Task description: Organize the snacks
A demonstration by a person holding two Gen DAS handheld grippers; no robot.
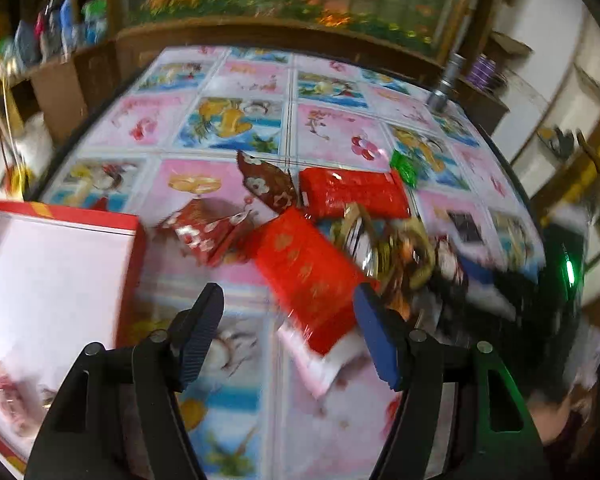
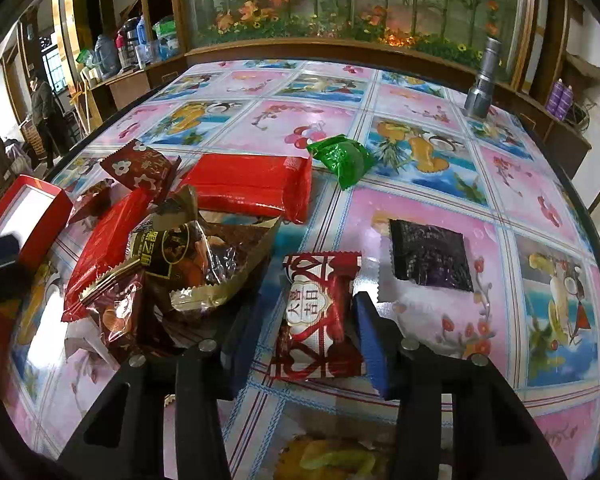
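Several wrapped snacks lie in a heap on the patterned tablecloth [image 2: 440, 208]. My left gripper [image 1: 288, 304] is open above the table, its fingers on either side of the near end of a red packet [image 1: 308, 272]. A red box with a white inside [image 1: 52, 264] lies to its left and holds a pink-wrapped snack [image 1: 8, 396]. My right gripper [image 2: 308, 308] is open around a red and white heart-patterned packet [image 2: 320, 316] that lies on the table. A long red packet [image 2: 248, 184], a green packet [image 2: 342, 156] and a dark purple packet [image 2: 430, 254] lie beyond.
A grey metal torch [image 2: 482, 80] stands at the table's far right edge. A wooden cabinet with a flower display [image 2: 340, 12] runs behind the table. Bottles and flasks [image 2: 128, 48] stand on a shelf at the back left. A person [image 2: 42, 108] stands far left.
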